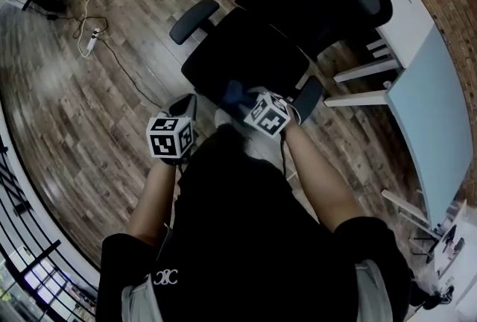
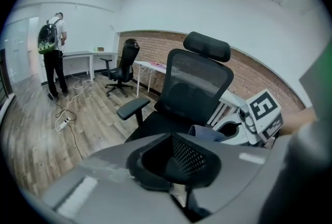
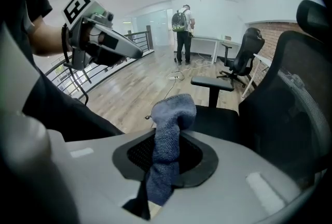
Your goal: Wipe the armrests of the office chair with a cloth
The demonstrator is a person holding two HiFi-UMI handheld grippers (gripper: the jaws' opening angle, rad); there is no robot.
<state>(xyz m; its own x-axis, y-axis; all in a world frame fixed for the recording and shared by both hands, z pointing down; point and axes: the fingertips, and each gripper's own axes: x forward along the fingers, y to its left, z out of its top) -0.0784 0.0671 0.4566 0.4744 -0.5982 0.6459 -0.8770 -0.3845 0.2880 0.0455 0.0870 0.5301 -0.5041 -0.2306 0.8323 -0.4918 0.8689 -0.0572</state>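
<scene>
The black office chair stands in front of me, its left armrest at the far left and its right armrest close by. My right gripper is over the seat's front right, shut on a blue-grey cloth that stands up out of its jaws. My left gripper hangs off the seat's front left corner; in its own view the jaws are closed together with nothing between them. That view also shows the cloth and the left armrest.
A white desk runs along the right, behind the chair. A power strip and its cable lie on the wood floor to the left. A black railing borders the near left. Far off, a person with a green backpack stands by desks and another chair.
</scene>
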